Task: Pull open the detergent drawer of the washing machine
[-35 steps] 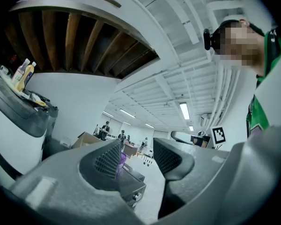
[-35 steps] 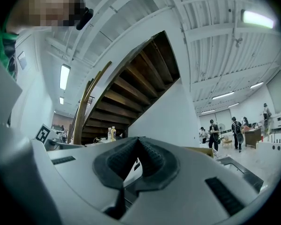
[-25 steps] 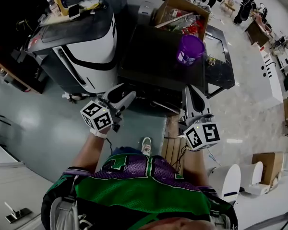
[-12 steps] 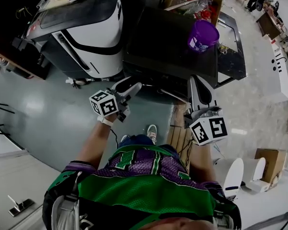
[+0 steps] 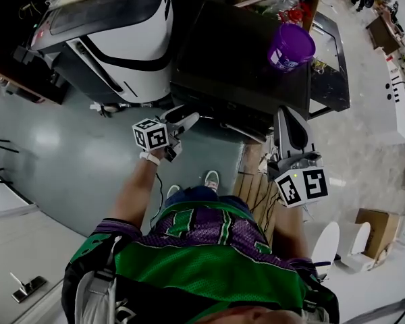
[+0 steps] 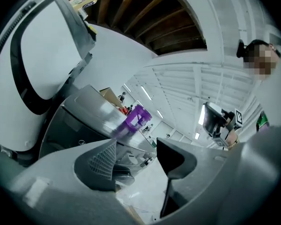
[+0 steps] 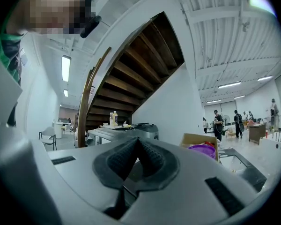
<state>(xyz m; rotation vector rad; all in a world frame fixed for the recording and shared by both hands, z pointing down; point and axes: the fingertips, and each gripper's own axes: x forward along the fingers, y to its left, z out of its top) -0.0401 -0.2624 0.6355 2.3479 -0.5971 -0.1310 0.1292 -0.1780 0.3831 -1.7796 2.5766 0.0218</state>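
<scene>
Washing machine (image 5: 236,66) fills centre. The detergent drawer is on its front face under the near top edge, hidden from me. Purple tub (image 5: 290,46) sits on top, out of my way. Left gripper (image 5: 183,122) is level at the front-left corner, jaws opening, nothing between, likely lining up the handle. Right gripper (image 5: 288,123) is pinched together, empty, parked aside. Floor (image 5: 88,154) behind gives pulling room.

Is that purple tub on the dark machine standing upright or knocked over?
Upright. The purple tub stands on its base on the dark machine, its round top facing up in the head view.
</scene>
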